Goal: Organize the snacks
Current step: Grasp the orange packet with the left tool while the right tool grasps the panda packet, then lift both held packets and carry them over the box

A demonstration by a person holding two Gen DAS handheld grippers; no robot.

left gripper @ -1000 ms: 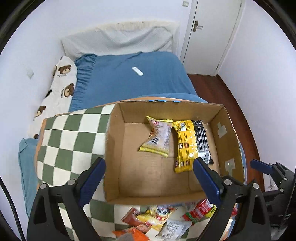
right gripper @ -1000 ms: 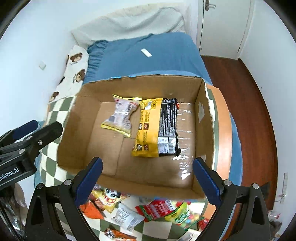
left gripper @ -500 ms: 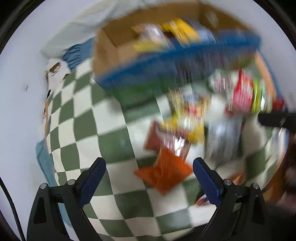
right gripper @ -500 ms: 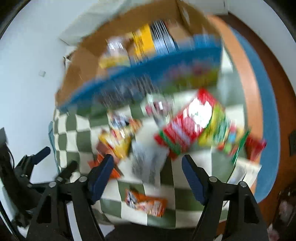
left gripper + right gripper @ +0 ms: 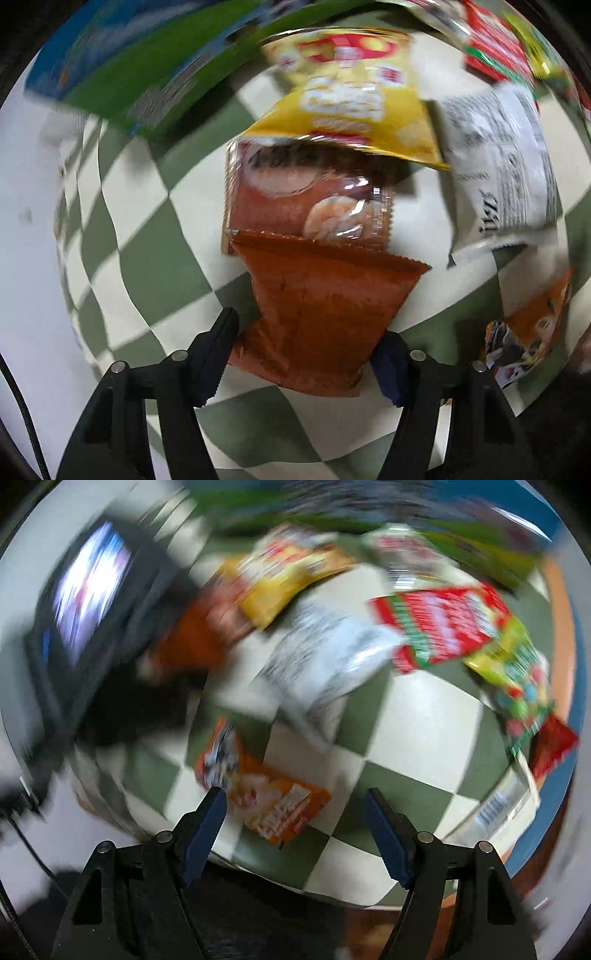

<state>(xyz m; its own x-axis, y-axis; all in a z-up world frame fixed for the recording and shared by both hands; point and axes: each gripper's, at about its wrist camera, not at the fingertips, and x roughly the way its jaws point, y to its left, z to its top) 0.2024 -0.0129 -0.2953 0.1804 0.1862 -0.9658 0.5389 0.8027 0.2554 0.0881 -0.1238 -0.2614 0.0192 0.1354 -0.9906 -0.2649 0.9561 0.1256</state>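
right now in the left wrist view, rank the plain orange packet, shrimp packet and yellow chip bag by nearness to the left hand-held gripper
1. plain orange packet, between the fingers of the left hand-held gripper
2. shrimp packet, just beyond it, centre
3. yellow chip bag, farthest, top centre

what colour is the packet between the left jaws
Plain dark orange packet; it shows best in the left wrist view.

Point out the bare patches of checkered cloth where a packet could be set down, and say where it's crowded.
Bare cloth lies between the white packet, the red-green packet and the right tool. More lies left of the shrimp packet and the orange packet between the left tool fingers. Crowded: the overlapped packets from the yellow one rightward.
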